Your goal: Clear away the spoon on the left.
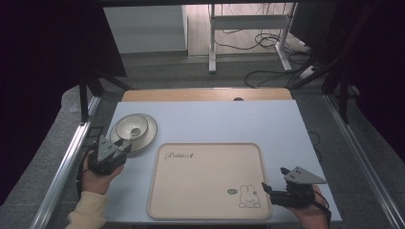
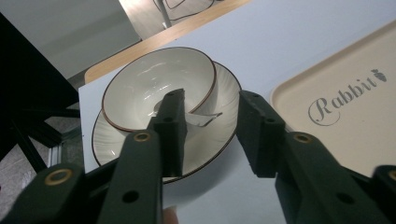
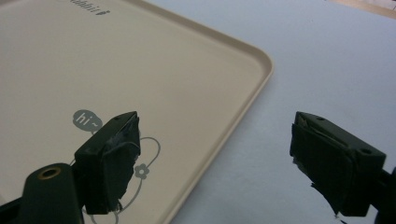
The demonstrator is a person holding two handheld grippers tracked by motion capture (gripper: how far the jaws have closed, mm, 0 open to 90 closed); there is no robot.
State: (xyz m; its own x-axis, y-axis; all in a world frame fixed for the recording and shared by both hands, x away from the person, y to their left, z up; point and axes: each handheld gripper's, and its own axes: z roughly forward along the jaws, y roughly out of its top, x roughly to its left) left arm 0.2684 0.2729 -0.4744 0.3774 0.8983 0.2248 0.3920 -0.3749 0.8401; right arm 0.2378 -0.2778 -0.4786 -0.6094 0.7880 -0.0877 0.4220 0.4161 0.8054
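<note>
My left gripper [image 1: 119, 147] hangs at the near rim of the plate [image 1: 148, 136], jaws parted and holding nothing; in the left gripper view one jaw stands in front of the bowl [image 2: 159, 79] and hides where the spoon [image 2: 203, 119] runs down into it, so I can make out only its handle end over the plate. The bowl sits on the plate at the table's [image 1: 215, 121] left side. The beige tray [image 1: 205, 179] lies in the middle, bare. My right gripper [image 1: 268, 189] rests wide open and empty at the tray's near right corner, one jaw over the tray, the other over the table.
</note>
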